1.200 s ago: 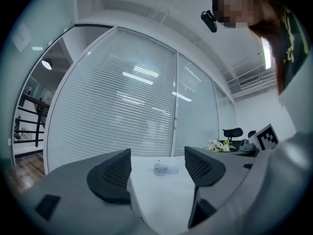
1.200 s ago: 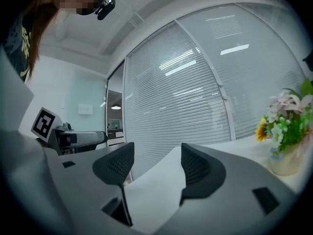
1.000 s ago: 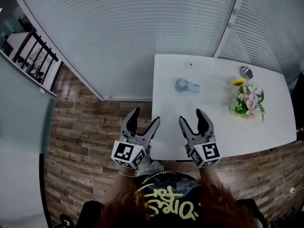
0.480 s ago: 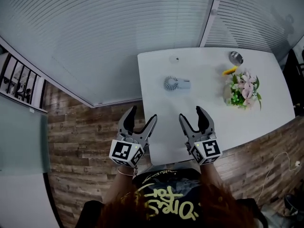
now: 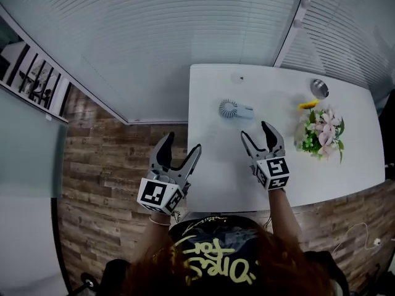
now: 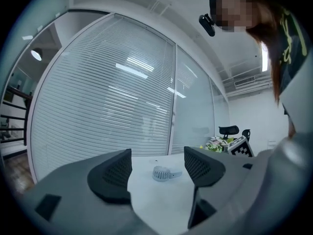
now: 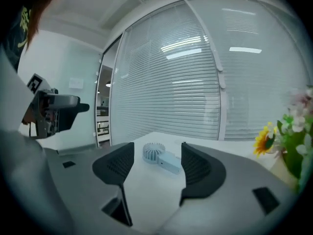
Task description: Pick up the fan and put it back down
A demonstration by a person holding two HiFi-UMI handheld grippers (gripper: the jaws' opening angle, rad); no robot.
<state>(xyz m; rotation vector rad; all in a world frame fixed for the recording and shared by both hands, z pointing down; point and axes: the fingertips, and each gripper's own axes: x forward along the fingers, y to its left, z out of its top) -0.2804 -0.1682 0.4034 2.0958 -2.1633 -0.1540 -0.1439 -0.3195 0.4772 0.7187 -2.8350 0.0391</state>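
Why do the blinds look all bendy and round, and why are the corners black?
Head view: a wide lens bows the blinds and the table edges. Left gripper view: fisheye bulge, black corners, lamp reflections glaring on the blinds. Right gripper view: same bulge; fan sharp, flowers slightly soft at the edge.

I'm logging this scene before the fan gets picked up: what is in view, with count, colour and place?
table: one, white, against the glass wall
fan: one, pale blue-white, lying on the table's far half
flowers: one bunch, pink, white, yellow and green, on the table's right side
round metal thing: one, silvery, beyond the flowers; what it is I cannot tell
glass wall: pale grey blinds, behind the table
floor: brown wood planks
office chair: one, black, far back in the left gripper view
left tongs: grey, open, empty, by the table's left edge
right tongs: grey, open, empty, over the table, short of the fan
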